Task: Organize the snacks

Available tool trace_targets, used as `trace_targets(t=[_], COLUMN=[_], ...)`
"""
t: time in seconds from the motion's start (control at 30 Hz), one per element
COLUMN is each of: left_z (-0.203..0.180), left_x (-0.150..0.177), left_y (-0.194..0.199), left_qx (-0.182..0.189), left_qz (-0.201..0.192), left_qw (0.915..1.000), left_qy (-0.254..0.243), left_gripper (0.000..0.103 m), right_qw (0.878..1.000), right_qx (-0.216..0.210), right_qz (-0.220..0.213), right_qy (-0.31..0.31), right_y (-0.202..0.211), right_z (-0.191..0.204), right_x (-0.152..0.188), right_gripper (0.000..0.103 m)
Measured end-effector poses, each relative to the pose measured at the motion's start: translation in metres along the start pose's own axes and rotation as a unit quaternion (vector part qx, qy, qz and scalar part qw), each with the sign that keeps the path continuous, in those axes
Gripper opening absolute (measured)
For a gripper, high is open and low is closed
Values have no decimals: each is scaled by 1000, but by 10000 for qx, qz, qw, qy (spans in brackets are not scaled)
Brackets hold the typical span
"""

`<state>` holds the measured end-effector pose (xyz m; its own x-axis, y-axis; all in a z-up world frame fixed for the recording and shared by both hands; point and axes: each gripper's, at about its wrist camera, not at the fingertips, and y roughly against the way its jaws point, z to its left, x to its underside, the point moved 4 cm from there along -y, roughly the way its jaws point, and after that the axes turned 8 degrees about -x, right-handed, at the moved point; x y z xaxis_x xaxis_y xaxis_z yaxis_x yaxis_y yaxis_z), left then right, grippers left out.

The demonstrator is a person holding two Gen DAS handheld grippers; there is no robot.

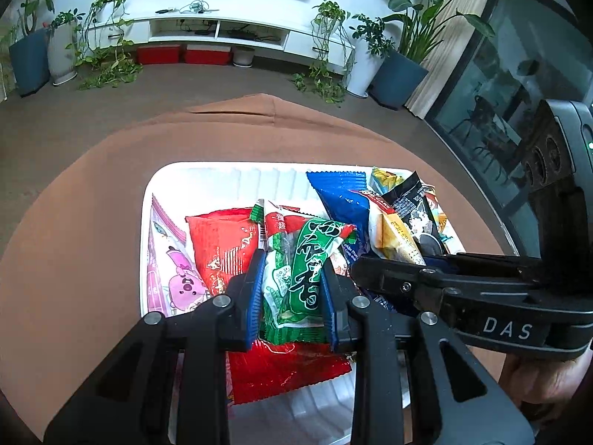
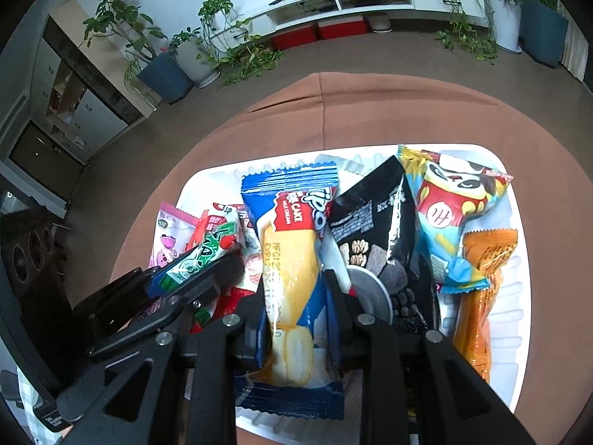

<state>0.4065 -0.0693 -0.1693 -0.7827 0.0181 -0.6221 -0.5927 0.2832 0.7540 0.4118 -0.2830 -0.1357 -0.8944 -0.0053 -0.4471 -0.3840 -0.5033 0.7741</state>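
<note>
Meanwhile, the left gripper (image 1: pixel 292 289) clamped a green packet (image 1: pixel 302 278); the right gripper (image 2: pixel 296 311) pinched a blue cake packet (image 2: pixel 292 259) over the white tray (image 2: pixel 515 296).

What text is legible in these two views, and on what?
"DAS": side of the right gripper.
"CAKE", with a smaller line under it too blurred to read: red panel on the blue cake packet.
Large Chinese characters on the green snack packet: visible, not readable with certainty.
Print on the black packet, date code on the cake packet, and characters on the red packet: too small or blurred.
</note>
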Motion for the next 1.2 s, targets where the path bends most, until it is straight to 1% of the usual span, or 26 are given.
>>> trace_targets(t=[0.1,0.17,0.3,0.53,0.6,0.63,0.67,0.7,0.73,0.77,0.83,0.87,0.93,1.03,1.1,1.13,1.17,1.2], left_z=[-1,0,3,2,3,4,4,3,1,-3,-5,-7,-8,-7,-10,-12,-14,-16], left_x=[0,-1,-3,-3,-2,-2,-1,-1,0,1,1,1,2,3,3,3,3,3], left_y=[3,6,10,16,19,20,22,22,24,26,29,29,32,41,50,56,65,73], left_qx=[5,43,-120,-166,-198,-202,-191,-142,-107,-124,-232,-221,-183,-246,-338,-401,-483,-520], left_qz=[26,39,31,24,-10,-37,-50,-54,-66,-89,-120,-119,-135,-228,-302,-366,-488,-603], left_qw=[10000,10000,9999,9998,9997,9997,9997,9998,9999,9999,9996,9997,9997,9994,9990,9985,9976,9968], left_qy=[7,58,97,142,150,164,167,139,98,28,-44,-48,-51,-43,-35,-44,-78,-115], left_gripper=[25,26,31,41,47,48,52,59,62,66,67,68,73,79,92,95,100,103], right_qw=[10000,10000,10000,9998,9997,9997,9996,9994,9993,9993,9991,9989,9986,9978,9973,9968,9962,9952], right_qx=[7,-4,-2,-21,-24,-6,-2,-47,-74,-49,81,104,71,-8,-83,-114,-128,-134], right_qz=[80,65,-51,-154,-195,-232,-277,-317,-354,-366,-414,-438,-510,-666,-729,-786,-863,-969], right_qy=[0,-28,-74,-116,-112,-104,-106,-113,-94,-62,56,98,97,11,10,28,51,77], right_y=[1,3,7,16,21,23,26,29,32,33,37,39,46,59,66,71,76,83], right_z=[0,0,-1,-1,-2,-1,-1,0,3,6,11,13,15,17,21,23,26,29], right_x=[-1,-2,-3,-1,-1,-1,-1,0,0,0,2,2,2,4,4,6,7,8], right_gripper=[28,30,32,33,35,37,44,47,55,59,59,60,65,66,67,69,72,73])
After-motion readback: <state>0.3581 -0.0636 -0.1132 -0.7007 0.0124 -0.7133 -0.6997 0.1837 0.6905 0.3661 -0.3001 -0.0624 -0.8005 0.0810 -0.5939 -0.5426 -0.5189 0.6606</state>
